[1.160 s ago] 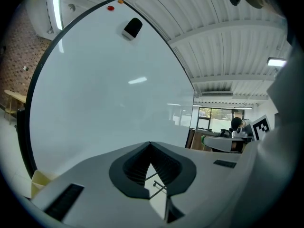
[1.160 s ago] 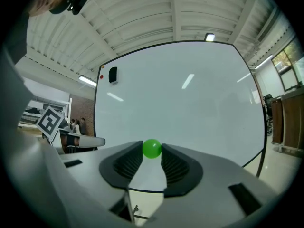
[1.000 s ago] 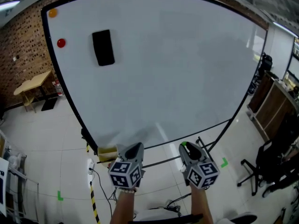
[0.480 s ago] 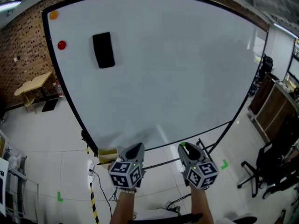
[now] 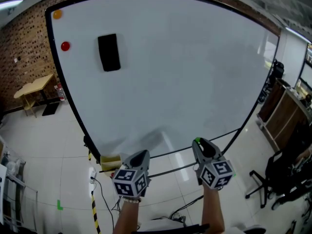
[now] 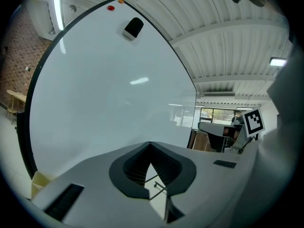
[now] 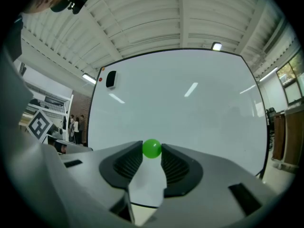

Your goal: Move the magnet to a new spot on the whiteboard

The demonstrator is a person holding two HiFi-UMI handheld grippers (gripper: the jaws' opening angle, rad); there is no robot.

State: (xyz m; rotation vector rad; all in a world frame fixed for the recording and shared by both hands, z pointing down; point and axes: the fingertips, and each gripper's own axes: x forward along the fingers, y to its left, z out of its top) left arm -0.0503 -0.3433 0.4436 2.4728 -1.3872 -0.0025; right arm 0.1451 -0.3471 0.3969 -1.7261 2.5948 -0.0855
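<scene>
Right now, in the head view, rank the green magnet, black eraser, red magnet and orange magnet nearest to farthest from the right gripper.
1. green magnet, between the right gripper jaws
2. black eraser, upper left of the whiteboard
3. red magnet, left of the black eraser
4. orange magnet, top left corner

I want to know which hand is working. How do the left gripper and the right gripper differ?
The right gripper pinches a green magnet at its tips; the left gripper holds nothing. The right gripper's jaws stand apart around it; the left gripper's jaws meet. Both point toward the whiteboard.
</scene>
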